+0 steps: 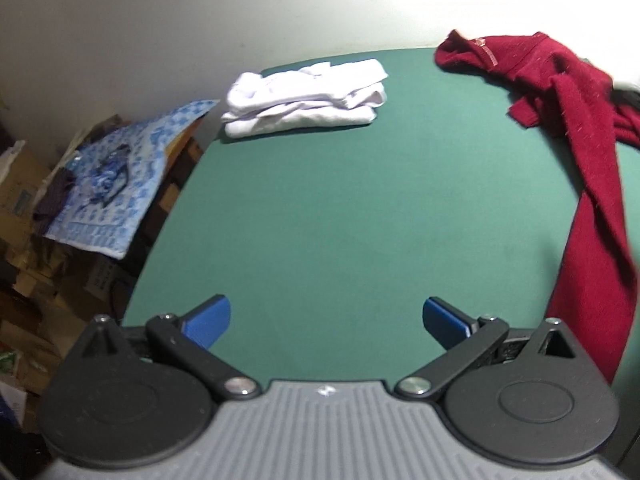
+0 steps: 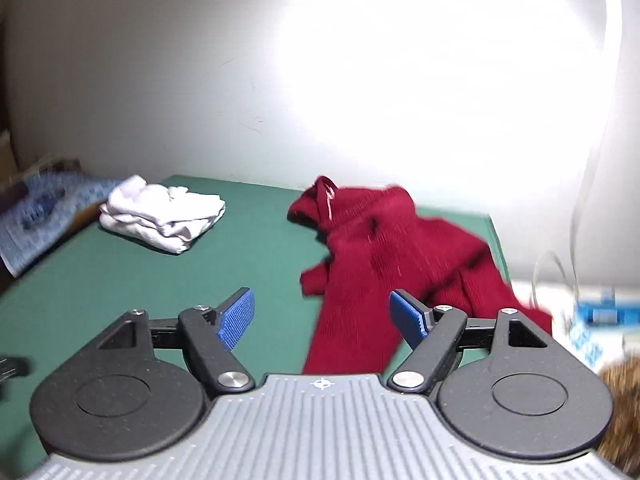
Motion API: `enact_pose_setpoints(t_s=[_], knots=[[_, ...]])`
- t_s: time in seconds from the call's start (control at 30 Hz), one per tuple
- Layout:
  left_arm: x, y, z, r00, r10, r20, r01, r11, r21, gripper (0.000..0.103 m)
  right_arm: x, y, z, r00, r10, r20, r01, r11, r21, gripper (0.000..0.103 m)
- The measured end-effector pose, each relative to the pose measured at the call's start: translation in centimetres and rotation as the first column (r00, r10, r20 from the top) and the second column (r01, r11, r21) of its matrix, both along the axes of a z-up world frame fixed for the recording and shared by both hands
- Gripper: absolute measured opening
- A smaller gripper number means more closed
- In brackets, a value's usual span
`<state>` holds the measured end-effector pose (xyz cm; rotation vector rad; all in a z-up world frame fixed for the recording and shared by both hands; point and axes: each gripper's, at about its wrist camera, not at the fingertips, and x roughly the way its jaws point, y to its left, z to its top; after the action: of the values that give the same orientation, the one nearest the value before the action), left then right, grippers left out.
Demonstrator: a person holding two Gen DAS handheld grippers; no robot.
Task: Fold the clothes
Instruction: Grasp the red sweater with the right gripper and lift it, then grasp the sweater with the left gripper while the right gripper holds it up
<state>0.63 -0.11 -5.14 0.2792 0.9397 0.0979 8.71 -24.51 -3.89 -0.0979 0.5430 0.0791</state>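
A crumpled dark red sweater (image 1: 576, 128) lies along the right side of the green table (image 1: 340, 208), one part trailing toward the front edge. In the right wrist view the sweater (image 2: 384, 264) lies just ahead of my right gripper (image 2: 322, 316), which is open and empty above the table. A folded white garment (image 1: 308, 98) sits at the table's far left; it also shows in the right wrist view (image 2: 164, 212). My left gripper (image 1: 326, 322) is open and empty over the bare green surface near the front edge.
A blue patterned cloth (image 1: 116, 184) lies on cardboard boxes (image 1: 24, 200) left of the table. A white wall (image 2: 280, 80) stands behind the table. A blue and white item (image 2: 600, 320) and brown fur (image 2: 624, 392) sit at the right.
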Motion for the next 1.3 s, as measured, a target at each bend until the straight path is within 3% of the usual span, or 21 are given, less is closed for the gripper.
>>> enact_pose_setpoints(t_s=[0.13, 0.17, 0.2, 0.23, 0.33, 0.47, 0.6, 0.67, 0.77, 0.87, 0.93, 1.0, 1.1, 1.13, 1.17, 1.2, 1.23, 1.3], knots=[[-2.1, 2.8, 0.2, 0.997, 0.079, -0.001, -0.078, 0.996, 0.032, 0.102, 7.8, 1.8, -4.6, 0.994, -0.090, -0.068, 0.074, 0.975, -0.208, 0.064], [-2.6, 3.6, 0.2, 0.995, 0.104, -0.002, -0.103, 0.994, 0.040, 0.102, 8.8, 1.5, -5.9, 0.989, -0.117, -0.092, 0.093, 0.967, -0.239, 0.050], [-3.1, 4.5, 0.3, 0.992, 0.129, 0.000, -0.128, 0.990, 0.050, 0.102, 9.6, 1.1, -6.8, 0.980, -0.161, -0.119, 0.128, 0.961, -0.244, 0.025], [-3.6, 5.3, 0.4, 0.988, 0.152, 0.003, -0.152, 0.987, 0.060, 0.102, 10.3, 0.6, -7.6, 0.968, -0.206, -0.146, 0.166, 0.955, -0.246, 0.009], [-4.5, 7.6, 0.2, 0.979, 0.206, 0.007, -0.206, 0.975, 0.078, 0.102, 8.1, -2.7, -5.8, 0.955, -0.262, -0.138, 0.266, 0.964, 0.017, 0.007], [-3.3, 8.8, -0.8, 0.980, 0.197, -0.024, -0.196, 0.979, 0.054, 0.102, 0.9, -4.1, 0.1, 0.978, -0.211, 0.003, 0.208, 0.966, 0.155, 0.007], [-0.9, 7.1, -0.8, 0.998, 0.068, -0.014, -0.067, 0.997, 0.035, 0.102, -6.8, -4.6, 5.9, 0.974, -0.169, 0.149, 0.119, 0.948, 0.296, 0.007], [0.0, 5.4, -0.3, 0.999, -0.036, 0.022, 0.035, 0.999, 0.027, 0.102, -11.9, -4.0, 8.4, 0.959, -0.143, 0.243, 0.062, 0.947, 0.314, 0.007], [0.7, 3.4, 0.3, 0.980, -0.187, 0.069, 0.188, 0.982, 0.002, 0.102, -19.5, -2.7, 11.8, 0.920, -0.106, 0.378, -0.027, 0.944, 0.330, 0.007], [1.3, 2.6, 0.1, 0.951, -0.302, 0.068, 0.307, 0.950, -0.063, 0.102, -24.7, -0.9, 12.6, 0.905, -0.147, 0.399, 0.017, 0.950, 0.313, 0.008], [1.3, 2.2, -0.4, 0.926, -0.373, 0.063, 0.377, 0.924, -0.069, 0.102, -26.1, 0.8, 11.3, 0.910, -0.242, 0.338, 0.179, 0.962, 0.207, 0.010], [0.9, 1.6, -1.1, 0.897, -0.439, 0.059, 0.441, 0.896, -0.047, 0.102, -26.2, 1.6, 8.3, 0.901, -0.377, 0.213, 0.366, 0.926, 0.091, 0.012], [0.1, 1.8, -1.9, 0.857, -0.513, 0.045, 0.515, 0.857, -0.034, 0.102, -25.3, 3.2, 2.1, 0.830, -0.553, 0.070, 0.552, 0.799, -0.240, 0.036], [0.0, 2.0, -2.1, 0.847, -0.531, 0.036, 0.532, 0.846, -0.032, 0.102, -25.1, 3.9, -0.2, 0.800, -0.598, 0.041, 0.570, 0.737, -0.362, 0.043], [-0.2, 2.5, -2.2, 0.838, -0.544, 0.031, 0.545, 0.838, -0.027, 0.102, -25.1, 4.8, -2.0, 0.788, -0.615, 0.032, 0.556, 0.688, -0.465, 0.043], [-0.3, 3.0, -2.3, 0.832, -0.554, 0.030, 0.555, 0.832, -0.018, 0.102, -25.3, 5.8, -3.4, 0.792, -0.610, 0.016, 0.527, 0.671, -0.521, 0.043], [-0.5, 3.4, -2.4, 0.828, -0.559, 0.032, 0.560, 0.829, -0.006, 0.102, -25.5, 6.8, -4.2, 0.813, -0.582, -0.015, 0.487, 0.693, -0.531, 0.043], [-0.5, 4.3, -2.4, 0.828, -0.560, 0.032, 0.560, 0.829, 0.017, 0.102, -25.9, 9.2, -4.7, 0.885, -0.461, -0.072, 0.375, 0.795, -0.477, 0.047]])
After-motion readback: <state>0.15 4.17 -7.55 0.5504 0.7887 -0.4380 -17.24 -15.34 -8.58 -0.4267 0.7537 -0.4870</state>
